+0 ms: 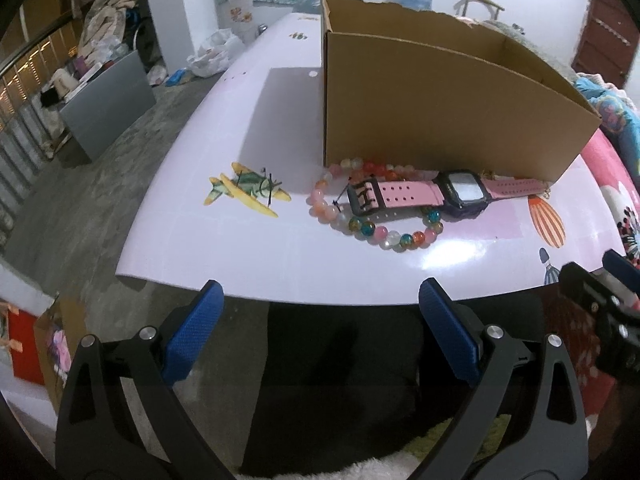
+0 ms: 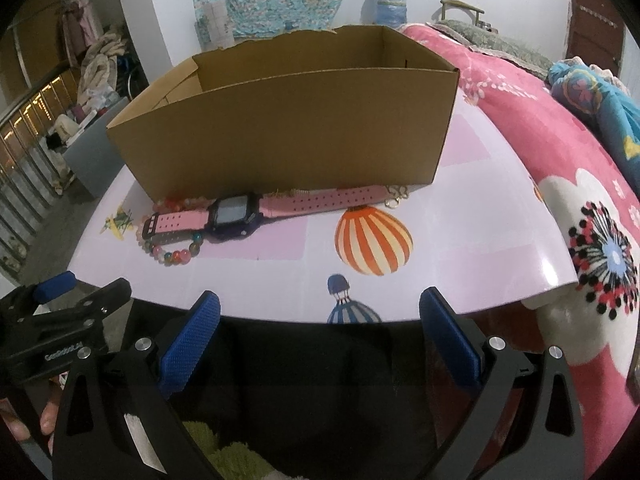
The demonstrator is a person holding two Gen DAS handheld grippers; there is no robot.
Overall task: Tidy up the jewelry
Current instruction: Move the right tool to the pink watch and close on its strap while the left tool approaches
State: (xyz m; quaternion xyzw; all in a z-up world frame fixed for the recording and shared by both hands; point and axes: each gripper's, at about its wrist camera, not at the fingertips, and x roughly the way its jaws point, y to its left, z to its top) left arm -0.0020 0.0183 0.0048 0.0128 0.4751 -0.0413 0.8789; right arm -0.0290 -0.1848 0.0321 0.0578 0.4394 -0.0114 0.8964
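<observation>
The table [image 1: 280, 256] carried a cardboard box [image 1: 440, 120]; just before it lay a watch [image 1: 462, 194] across a bead bracelet [image 1: 372, 232]. The watch looked light, its strap bendy: best pinched mid-strap. Both left gripper [image 1: 320, 336] and right gripper [image 2: 320, 340] gaped wide, empty.

A pink-strapped watch [image 1: 432, 194] with a dark square case lies flat, strap stretched out, along the front wall of an open cardboard box [image 1: 440, 112] — its buckle end resting across a bracelet of multicoloured beads [image 1: 372, 220] on the bench.
</observation>
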